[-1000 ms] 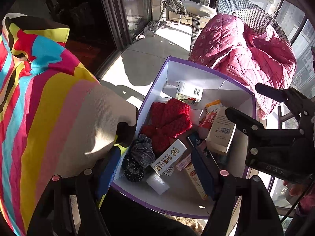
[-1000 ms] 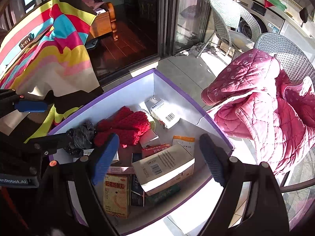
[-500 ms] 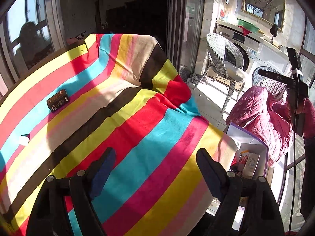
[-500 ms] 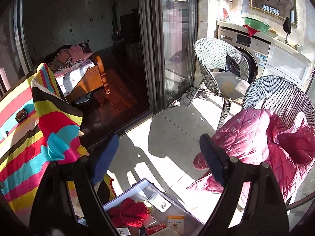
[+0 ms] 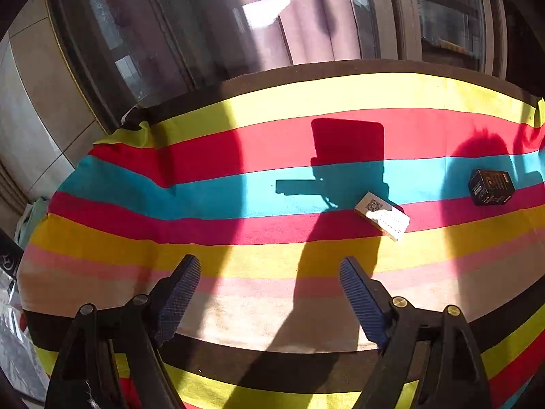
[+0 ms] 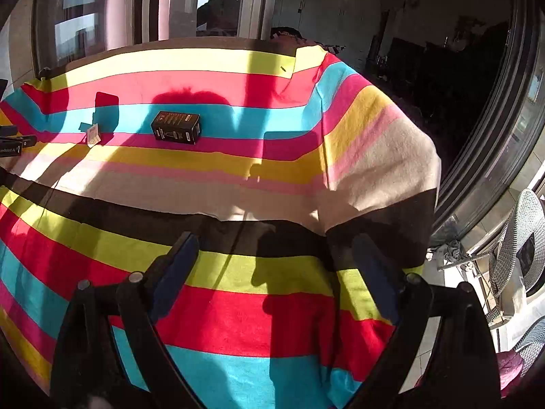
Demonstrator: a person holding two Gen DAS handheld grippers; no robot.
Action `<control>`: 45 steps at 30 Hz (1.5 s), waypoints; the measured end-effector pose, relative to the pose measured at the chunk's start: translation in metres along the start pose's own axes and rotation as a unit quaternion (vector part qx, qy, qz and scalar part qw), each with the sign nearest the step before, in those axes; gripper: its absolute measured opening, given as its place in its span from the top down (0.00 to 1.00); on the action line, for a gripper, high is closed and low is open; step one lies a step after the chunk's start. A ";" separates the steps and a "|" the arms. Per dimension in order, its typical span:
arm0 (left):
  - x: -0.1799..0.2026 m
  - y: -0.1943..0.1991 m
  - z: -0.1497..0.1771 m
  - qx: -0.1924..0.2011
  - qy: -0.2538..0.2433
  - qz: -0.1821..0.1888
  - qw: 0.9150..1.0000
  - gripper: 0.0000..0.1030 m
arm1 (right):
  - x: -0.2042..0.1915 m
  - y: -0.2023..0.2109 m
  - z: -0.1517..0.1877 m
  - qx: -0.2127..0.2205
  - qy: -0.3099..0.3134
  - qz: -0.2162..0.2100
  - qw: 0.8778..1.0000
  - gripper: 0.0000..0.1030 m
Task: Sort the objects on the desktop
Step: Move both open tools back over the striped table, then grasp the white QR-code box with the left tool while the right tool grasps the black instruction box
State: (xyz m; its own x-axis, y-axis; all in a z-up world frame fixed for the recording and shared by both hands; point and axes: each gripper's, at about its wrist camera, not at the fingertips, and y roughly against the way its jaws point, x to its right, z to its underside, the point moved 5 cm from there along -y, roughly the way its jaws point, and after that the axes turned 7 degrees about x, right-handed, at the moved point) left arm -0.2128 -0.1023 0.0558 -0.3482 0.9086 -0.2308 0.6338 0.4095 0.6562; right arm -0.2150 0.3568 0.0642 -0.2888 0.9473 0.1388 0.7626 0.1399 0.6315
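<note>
Though the desk under its striped cloth takes up nearly the whole room from where I stand, very little is left lying on it, and that tells me most about how the sorting stands. Across the wide spread of stripes I can count only two things. The bigger is a black box, resting on its side on the blue and magenta bands, nearer the far edge of the desk than the near one and roughly midway between the left and right edges. The smaller is a pale little carton with a printed code on top, lying flat a little to the left of the black box, well apart from it, partly in shadow.

Neither tool is holding anything. The left gripper hangs over the near part of the desk with its jaws spread wide and only cloth between them, the pale carton ahead and slightly to its right. The right gripper is likewise gaping and empty, close to the near edge, with the black box well ahead and to its left.

My guess is that the job is mostly finished: two pieces remain to be collected, and no container for them shows in either view.
</note>
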 end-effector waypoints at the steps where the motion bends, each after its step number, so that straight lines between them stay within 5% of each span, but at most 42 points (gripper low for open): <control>1: -0.016 -0.012 -0.010 -0.008 0.022 -0.011 1.000 0.18 | -0.012 -0.020 -0.006 -0.008 0.004 -0.013 1.000 0.10; 4: -0.021 -0.039 -0.014 -0.042 0.034 0.023 0.998 0.18 | -0.049 -0.068 -0.022 -0.021 0.013 -0.049 0.998 0.10; 6: 0.004 -0.048 0.004 -0.071 0.031 0.082 0.994 0.18 | -0.068 -0.095 -0.034 -0.024 0.031 -0.060 0.997 0.10; 9: 0.046 -0.062 0.037 -0.128 0.064 0.170 0.975 0.18 | -0.084 -0.131 -0.053 -0.025 0.070 -0.071 0.995 0.10; 11: 0.067 -0.072 0.053 -0.153 0.081 0.188 0.967 0.18 | -0.090 -0.150 -0.064 -0.027 0.108 -0.081 0.991 0.10; 20: 0.100 -0.076 0.039 -0.136 0.127 0.148 0.971 0.13 | -0.115 -0.196 -0.091 -0.018 0.253 -0.099 0.962 0.09; 26: 0.110 -0.088 0.026 -0.146 0.155 0.091 0.973 0.08 | -0.131 -0.207 -0.090 0.000 0.268 -0.119 0.956 0.09; 33: 0.115 -0.101 0.017 -0.146 0.159 0.027 0.976 0.02 | -0.128 -0.172 -0.071 0.000 0.227 -0.113 0.967 0.59; 38: 0.109 -0.105 0.009 -0.150 0.202 0.028 0.968 0.00 | -0.120 -0.147 -0.048 -0.009 0.207 -0.125 0.970 0.59; 41: 0.111 -0.106 0.010 -0.145 0.178 -0.003 0.973 0.01 | -0.119 -0.147 -0.039 -0.020 0.199 -0.131 0.971 0.58; 43: 0.109 -0.097 0.014 -0.134 0.172 -0.001 0.976 0.07 | -0.121 -0.149 -0.035 -0.034 0.191 -0.141 0.971 0.58; 45: 0.105 -0.088 0.016 -0.122 0.159 0.010 0.980 0.29 | -0.125 -0.151 -0.031 -0.041 0.189 -0.147 0.970 0.53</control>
State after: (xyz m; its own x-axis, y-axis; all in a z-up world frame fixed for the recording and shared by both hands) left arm -0.2942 -0.0411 -0.0376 -0.5593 0.8290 -0.0056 0.4720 0.3239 0.8200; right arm -0.3121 0.2083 -0.0252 -0.6907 0.6940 0.2031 0.5707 0.3508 0.7424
